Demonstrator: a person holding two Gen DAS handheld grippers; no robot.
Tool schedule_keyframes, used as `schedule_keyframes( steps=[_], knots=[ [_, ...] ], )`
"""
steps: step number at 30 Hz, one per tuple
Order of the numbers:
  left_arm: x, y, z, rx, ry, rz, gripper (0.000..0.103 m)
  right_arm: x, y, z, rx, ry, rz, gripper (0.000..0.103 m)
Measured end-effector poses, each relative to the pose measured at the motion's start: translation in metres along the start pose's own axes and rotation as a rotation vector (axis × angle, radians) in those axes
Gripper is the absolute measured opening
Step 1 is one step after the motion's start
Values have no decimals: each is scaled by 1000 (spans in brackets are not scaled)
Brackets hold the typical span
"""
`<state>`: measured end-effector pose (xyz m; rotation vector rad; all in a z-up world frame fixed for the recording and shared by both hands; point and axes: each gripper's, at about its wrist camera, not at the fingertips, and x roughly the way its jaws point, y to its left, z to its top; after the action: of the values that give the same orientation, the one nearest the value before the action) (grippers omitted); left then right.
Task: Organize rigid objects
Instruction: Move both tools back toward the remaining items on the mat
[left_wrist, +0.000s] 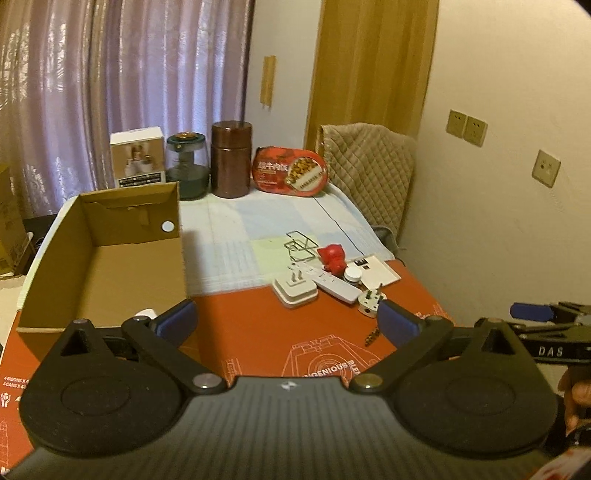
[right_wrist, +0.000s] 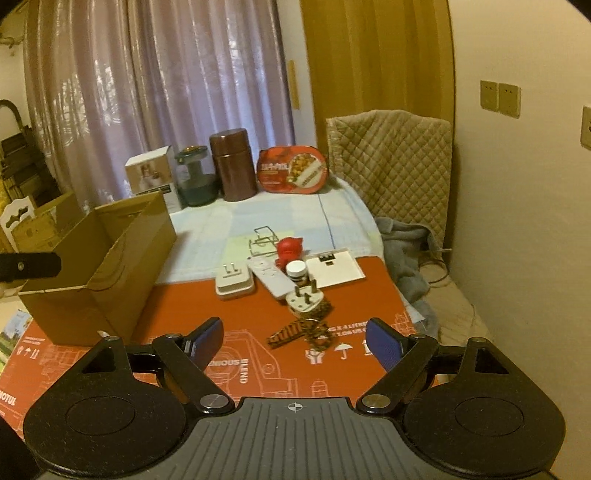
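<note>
Red printed cardboard (left_wrist: 258, 332) is covering the near part of the surface in the left wrist view, with a pale checked cloth (left_wrist: 236, 229) lying beyond it. An open cardboard box (left_wrist: 107, 266) is sitting at the left, seemingly empty. To its right a cluster is lying together: a white adapter (left_wrist: 294, 290), a white power strip (left_wrist: 338, 286), a red figurine (left_wrist: 333, 258), a wire stand (left_wrist: 301, 243), a small white-capped jar (left_wrist: 352, 276), a white card (left_wrist: 376, 271) and a white plug (left_wrist: 369, 301). A brown canister (left_wrist: 231, 160), a glass jar (left_wrist: 186, 166), a white carton (left_wrist: 138, 157) and a red food pack (left_wrist: 290, 170) are standing at the far edge before a mauve curtain (left_wrist: 110, 74). The left gripper (left_wrist: 287, 321) is hovering over the cardboard, pointing downward, its fingers (left_wrist: 177, 321) spread wide with nothing between them. The right gripper (left_wrist: 532, 312) is showing at the right edge.

From the right wrist view, the same cluster is lying ahead, with a striped leopard-print item (right_wrist: 303, 330) just before the plug (right_wrist: 304, 301). A quilted chair back (right_wrist: 391, 162) is standing against the cream wall (right_wrist: 517, 221). The right gripper (right_wrist: 294, 347) is tilting down above the cardboard, fingers (right_wrist: 384, 347) apart and empty.
</note>
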<state>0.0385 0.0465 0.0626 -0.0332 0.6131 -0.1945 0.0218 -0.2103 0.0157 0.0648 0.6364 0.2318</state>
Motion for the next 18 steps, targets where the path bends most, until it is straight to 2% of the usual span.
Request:
schedule_keyframes(
  steps=[7,18],
  knots=[
    [18,-14,-2,26,25,-4,101,18,-14,10,-60,43,30,81],
    [65,-27,-13,28,73,14,101,68,-39,17,-209,120,77,81]
  ],
)
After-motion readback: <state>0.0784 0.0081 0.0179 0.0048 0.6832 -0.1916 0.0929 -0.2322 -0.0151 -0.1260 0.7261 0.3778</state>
